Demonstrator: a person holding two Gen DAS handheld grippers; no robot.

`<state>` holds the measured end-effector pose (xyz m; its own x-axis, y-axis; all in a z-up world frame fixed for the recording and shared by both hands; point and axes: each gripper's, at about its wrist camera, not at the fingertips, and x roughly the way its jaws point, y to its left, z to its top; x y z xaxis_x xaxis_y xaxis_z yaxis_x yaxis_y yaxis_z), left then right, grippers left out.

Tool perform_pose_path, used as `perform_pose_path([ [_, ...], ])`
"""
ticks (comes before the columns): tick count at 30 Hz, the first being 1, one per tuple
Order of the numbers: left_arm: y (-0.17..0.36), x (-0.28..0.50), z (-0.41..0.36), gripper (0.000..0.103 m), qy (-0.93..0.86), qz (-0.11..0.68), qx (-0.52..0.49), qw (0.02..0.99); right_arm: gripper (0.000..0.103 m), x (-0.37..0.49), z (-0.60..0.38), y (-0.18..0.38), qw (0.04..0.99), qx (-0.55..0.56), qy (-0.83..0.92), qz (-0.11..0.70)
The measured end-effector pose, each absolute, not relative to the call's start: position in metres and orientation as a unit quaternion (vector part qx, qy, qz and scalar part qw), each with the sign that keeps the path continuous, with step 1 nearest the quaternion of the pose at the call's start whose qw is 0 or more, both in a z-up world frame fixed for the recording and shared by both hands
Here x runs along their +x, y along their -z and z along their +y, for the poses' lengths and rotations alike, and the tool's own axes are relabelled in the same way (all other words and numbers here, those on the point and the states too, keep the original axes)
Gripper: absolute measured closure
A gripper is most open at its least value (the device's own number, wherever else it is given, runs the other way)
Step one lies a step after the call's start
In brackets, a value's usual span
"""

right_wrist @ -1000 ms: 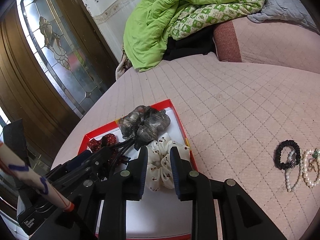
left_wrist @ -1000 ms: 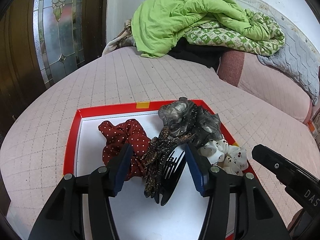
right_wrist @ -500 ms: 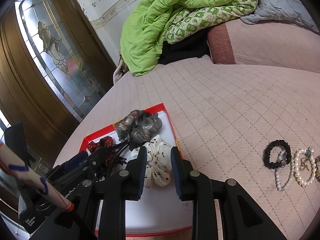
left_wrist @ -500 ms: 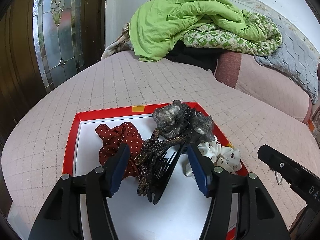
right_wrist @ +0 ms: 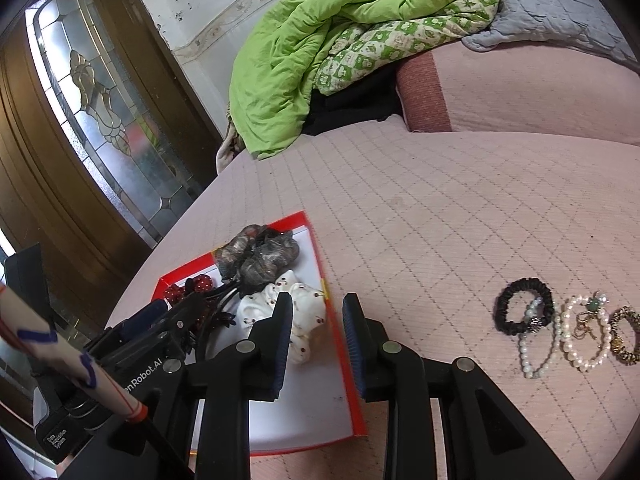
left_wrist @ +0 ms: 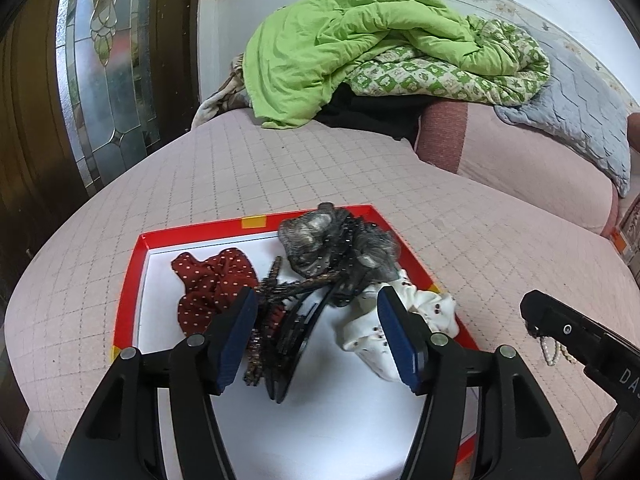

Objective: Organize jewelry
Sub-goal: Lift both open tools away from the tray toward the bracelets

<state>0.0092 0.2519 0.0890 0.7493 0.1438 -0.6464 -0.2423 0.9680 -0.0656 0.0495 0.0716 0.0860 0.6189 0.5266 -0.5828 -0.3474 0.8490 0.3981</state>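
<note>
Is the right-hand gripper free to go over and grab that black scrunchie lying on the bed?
Probably yes. The right gripper is open and empty, and only bare quilted bedcover lies between it and the black scrunchie, though a pearl bracelet overlaps it.

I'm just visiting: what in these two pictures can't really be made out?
- Black comb clip, left wrist view: its lower part sits behind the left tool's finger.
- Bracelets, right wrist view: small and overlapping, so their count is unclear.
- Red tray, both views: its near edge is hidden by the tools.
</note>
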Motion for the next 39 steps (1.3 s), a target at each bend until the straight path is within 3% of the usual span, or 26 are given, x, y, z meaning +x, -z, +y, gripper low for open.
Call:
perform_pose_path([
  [24, -0.090, 0.021, 0.154, 0.040, -0.018, 0.343, -0.027, 0.939, 0.071, 0.043, -0.032, -0.083, 0.902, 0.152, -0.178, 0.363],
  [39, -0.057, 0.051, 0.065, 0.040, 0.085, 0.406, 0.006, 0.910, 0.069, 0.040, -0.163, -0.065, 0.886, 0.263, -0.058, 0.376],
])
